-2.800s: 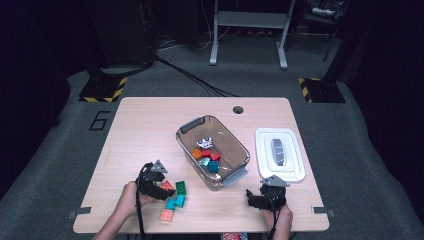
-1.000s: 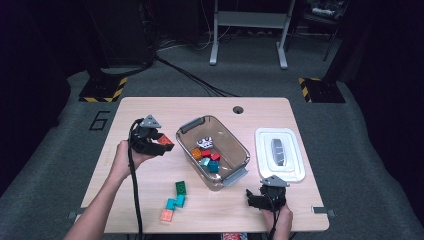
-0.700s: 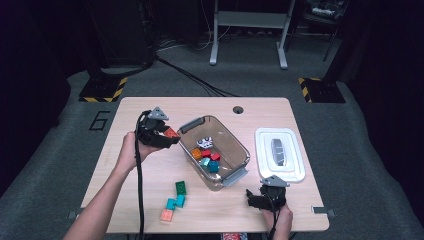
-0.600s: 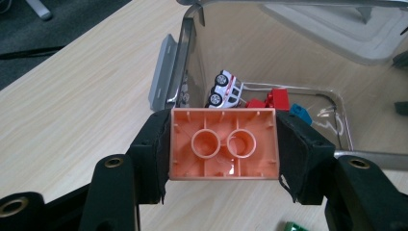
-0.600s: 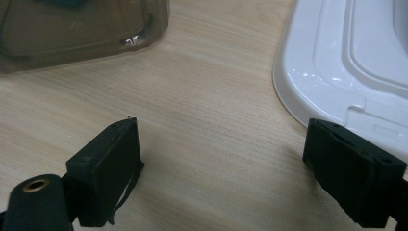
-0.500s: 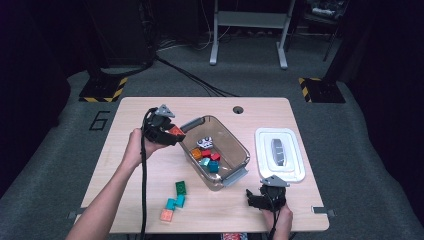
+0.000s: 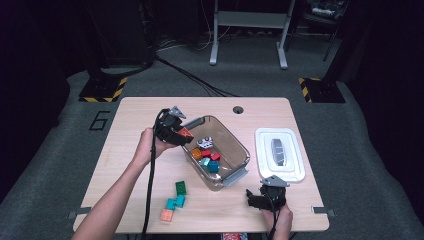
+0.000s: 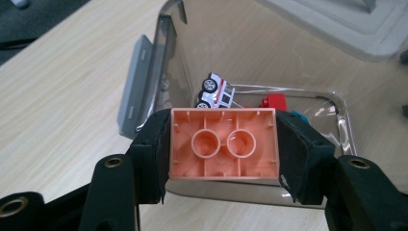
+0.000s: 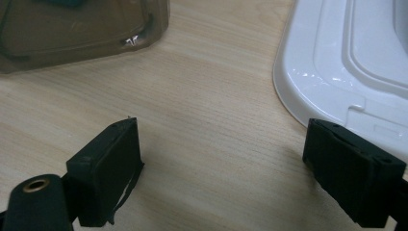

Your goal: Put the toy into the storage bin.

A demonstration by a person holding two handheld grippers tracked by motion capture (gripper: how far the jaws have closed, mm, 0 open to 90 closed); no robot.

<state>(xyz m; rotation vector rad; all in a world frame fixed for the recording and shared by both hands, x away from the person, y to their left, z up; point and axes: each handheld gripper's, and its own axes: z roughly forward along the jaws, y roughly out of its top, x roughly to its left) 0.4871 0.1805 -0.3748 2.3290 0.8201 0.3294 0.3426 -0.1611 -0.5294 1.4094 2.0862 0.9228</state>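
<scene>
Now left claw [image 8: 223,144], brick [image 8: 223,143] over bin [image 7: 235,145].

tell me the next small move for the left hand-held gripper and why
Probably ease it a little further over the clear bin and open the jaws. The left hand-held gripper is shut on the orange brick at the bin's near rim, with the toy car and other bricks already inside.

Wooden table [image 7: 130,125] with round grommet hole [image 7: 238,109] near far edge. White container lid [image 7: 279,155] lies flat at right, apart from the bin. On the near-left tabletop: green brick [image 7: 181,187], two teal bricks [image 7: 175,202] touching, orange brick [image 7: 166,215] just beside them. Floor: grey carpet, black cables [image 7: 190,77], yellow-black hazard-striped plates [image 7: 102,92], grey stand legs [image 7: 247,35].
</scene>
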